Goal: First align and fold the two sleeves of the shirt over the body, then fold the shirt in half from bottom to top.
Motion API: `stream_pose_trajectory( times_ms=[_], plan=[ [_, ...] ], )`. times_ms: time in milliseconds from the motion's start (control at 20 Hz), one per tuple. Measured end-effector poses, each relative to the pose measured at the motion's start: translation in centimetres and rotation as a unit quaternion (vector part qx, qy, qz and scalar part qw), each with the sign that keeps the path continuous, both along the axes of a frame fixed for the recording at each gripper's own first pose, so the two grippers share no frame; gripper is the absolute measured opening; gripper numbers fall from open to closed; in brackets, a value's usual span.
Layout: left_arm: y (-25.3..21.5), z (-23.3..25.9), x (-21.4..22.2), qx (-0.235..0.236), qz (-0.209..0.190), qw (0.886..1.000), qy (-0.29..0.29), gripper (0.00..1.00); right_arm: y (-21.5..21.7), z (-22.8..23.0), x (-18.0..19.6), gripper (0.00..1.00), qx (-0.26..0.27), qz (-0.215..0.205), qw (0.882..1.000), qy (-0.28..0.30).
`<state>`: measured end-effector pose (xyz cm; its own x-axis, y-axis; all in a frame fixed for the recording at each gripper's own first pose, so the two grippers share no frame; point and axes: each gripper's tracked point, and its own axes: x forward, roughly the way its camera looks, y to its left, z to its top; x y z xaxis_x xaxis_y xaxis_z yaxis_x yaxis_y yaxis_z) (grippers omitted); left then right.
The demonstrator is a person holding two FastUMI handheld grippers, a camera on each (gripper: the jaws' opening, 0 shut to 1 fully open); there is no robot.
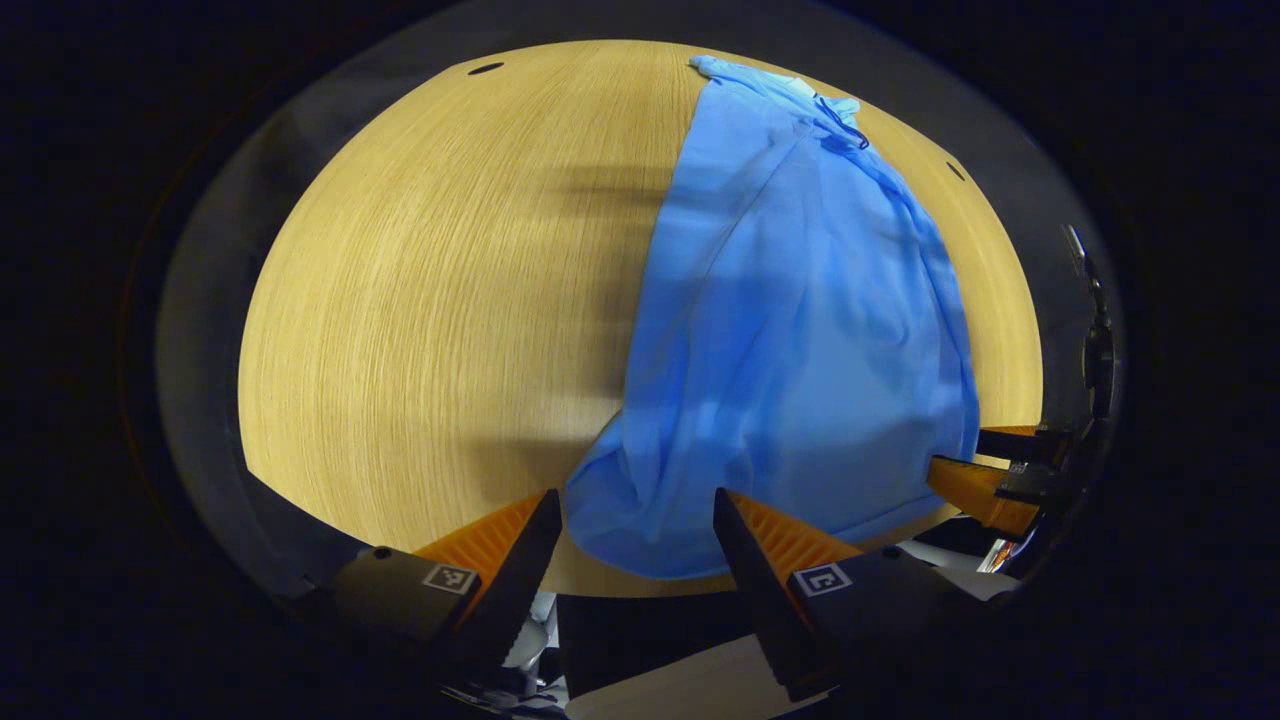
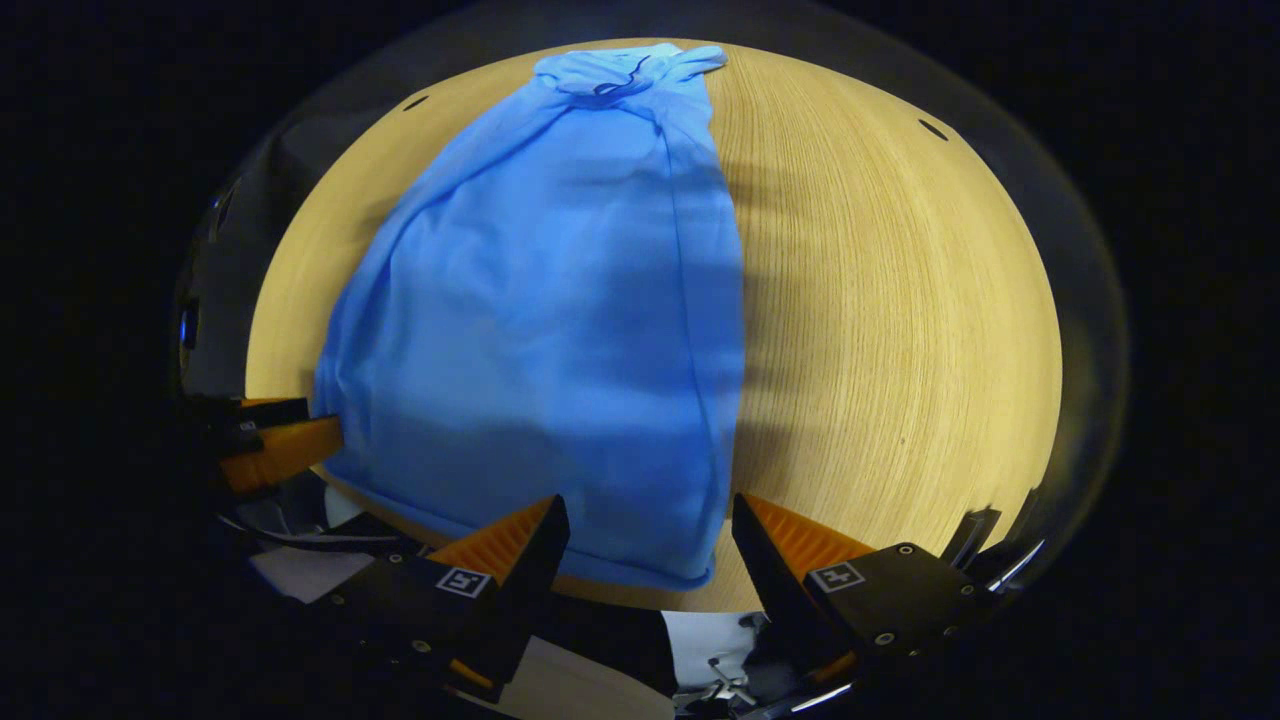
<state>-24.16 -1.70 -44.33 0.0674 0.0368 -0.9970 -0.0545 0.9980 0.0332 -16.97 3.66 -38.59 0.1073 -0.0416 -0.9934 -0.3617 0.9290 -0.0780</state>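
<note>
A light blue shirt (image 1: 790,330) lies lengthwise on the wooden table (image 1: 430,330), collar at the far end and hem at the near edge, both sleeves folded in over the body. My left gripper (image 1: 637,505) is open, its fingers straddling the hem's left corner. The right gripper (image 1: 985,470) appears at the far right by the hem's other corner. In the right gripper view the same shirt (image 2: 560,330) covers the left half of the table (image 2: 900,330), and my right gripper (image 2: 648,510) is open around the hem's right corner. The left gripper (image 2: 270,440) sits at the left edge.
Bare wood extends to the left of the shirt in the left gripper view and to its right in the right gripper view. Small dark holes (image 1: 485,68) (image 2: 932,128) mark the table's far corners. The table's near edge lies just under both grippers.
</note>
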Motion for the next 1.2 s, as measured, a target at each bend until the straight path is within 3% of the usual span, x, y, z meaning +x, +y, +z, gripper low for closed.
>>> stream_pose_trajectory(
  times_ms=[350, 650, 700, 750, 800, 850, 900, 950, 1000, 1200],
  plan=[
    [0.4, -0.8, -0.3, 0.04, -0.035, 0.998, 0.014, 0.96, -0.3, -0.7, -0.6, 0.97, -0.011, 0.013, 1.0, -0.004],
    [0.6, -0.7, -0.1, 0.039, -0.029, 0.999, 0.002, 0.96, -0.4, -0.6, -0.5, 0.95, -0.01, 0.012, 1.0, -0.006],
    [0.7, -0.7, 0.0, 0.037, -0.027, 0.999, -0.002, 0.93, -0.4, -0.6, -0.5, 0.9, -0.01, 0.009, 1.0, -0.008],
    [0.8, -0.6, 0.0, 0.035, -0.023, 0.999, -0.007, 0.7, -0.5, -0.6, -0.3, 0.66, -0.007, 0.006, 1.0, -0.011],
    [0.8, -0.6, 0.3, 0.029, -0.017, 0.999, -0.011, 0.46, -0.6, -0.6, -0.3, 0.6, -0.005, 0.002, 1.0, -0.013],
    [0.8, -0.6, 0.3, 0.02, -0.008, 1.0, -0.016, 0.36, -0.6, -0.7, -0.3, 0.36, 0.001, -0.003, 1.0, -0.016],
    [0.9, -0.5, 0.4, 0.015, -0.004, 1.0, -0.019, 0.1, -0.4, -0.6, 0.0, 0.27, 0.007, -0.01, 1.0, -0.018],
    [0.8, -0.5, 0.5, 0.004, 0.007, 1.0, -0.023, 0.1, -0.3, -0.6, -0.1, 0.04, 0.012, -0.014, 1.0, -0.017],
    [0.7, -0.5, 0.6, -0.003, 0.009, 1.0, -0.02, 0.04, -0.2, -0.7, 0.0, 0.02, 0.014, -0.016, 1.0, -0.013],
    [0.4, 0.0, 2.4, -0.001, 0.003, 1.0, -0.026, 0.04, 0.7, 1.3, 2.8, 0.01, 0.017, -0.008, 0.999, -0.041]
  ],
)
